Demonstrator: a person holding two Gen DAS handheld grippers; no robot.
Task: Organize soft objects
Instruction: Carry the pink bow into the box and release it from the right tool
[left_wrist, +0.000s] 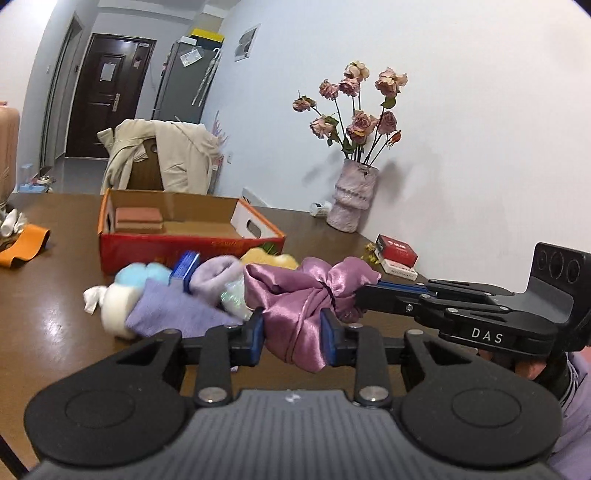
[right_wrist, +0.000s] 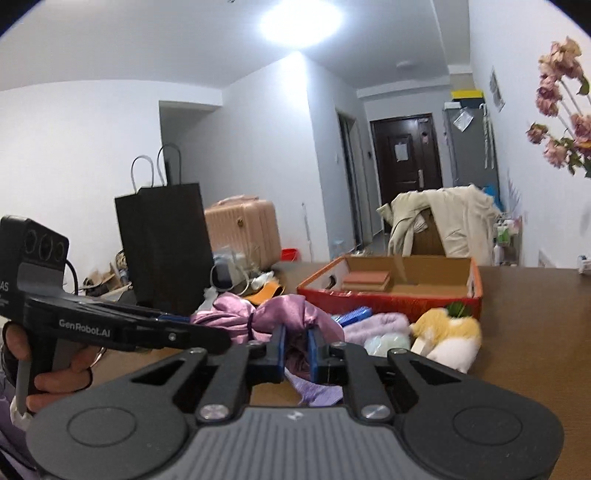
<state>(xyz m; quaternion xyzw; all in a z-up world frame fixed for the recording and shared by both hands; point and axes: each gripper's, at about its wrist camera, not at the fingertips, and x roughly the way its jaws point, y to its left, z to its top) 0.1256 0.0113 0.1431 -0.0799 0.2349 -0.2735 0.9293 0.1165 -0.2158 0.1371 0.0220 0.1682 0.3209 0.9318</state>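
Note:
A pink satin cloth (left_wrist: 295, 291), tied in the middle with a dark band, is held between both grippers above the brown table (left_wrist: 55, 302). My left gripper (left_wrist: 293, 328) is shut on one end, and the fabric hangs down past its blue pads. From the right, my right gripper (left_wrist: 364, 295) pinches the other end. In the right wrist view, the right gripper (right_wrist: 296, 347) is shut on the pink satin cloth (right_wrist: 288, 314), and the left gripper (right_wrist: 207, 332) reaches in from the left, held by a hand.
Behind the cloth lies a pile of soft things: a lavender cloth (left_wrist: 173, 314), light blue fluff (left_wrist: 136, 275) and a yellow plush (right_wrist: 447, 325). An open red cardboard box (left_wrist: 184, 247) stands behind it. A vase of dried roses (left_wrist: 351, 199) and red packs (left_wrist: 397, 251) sit by the wall.

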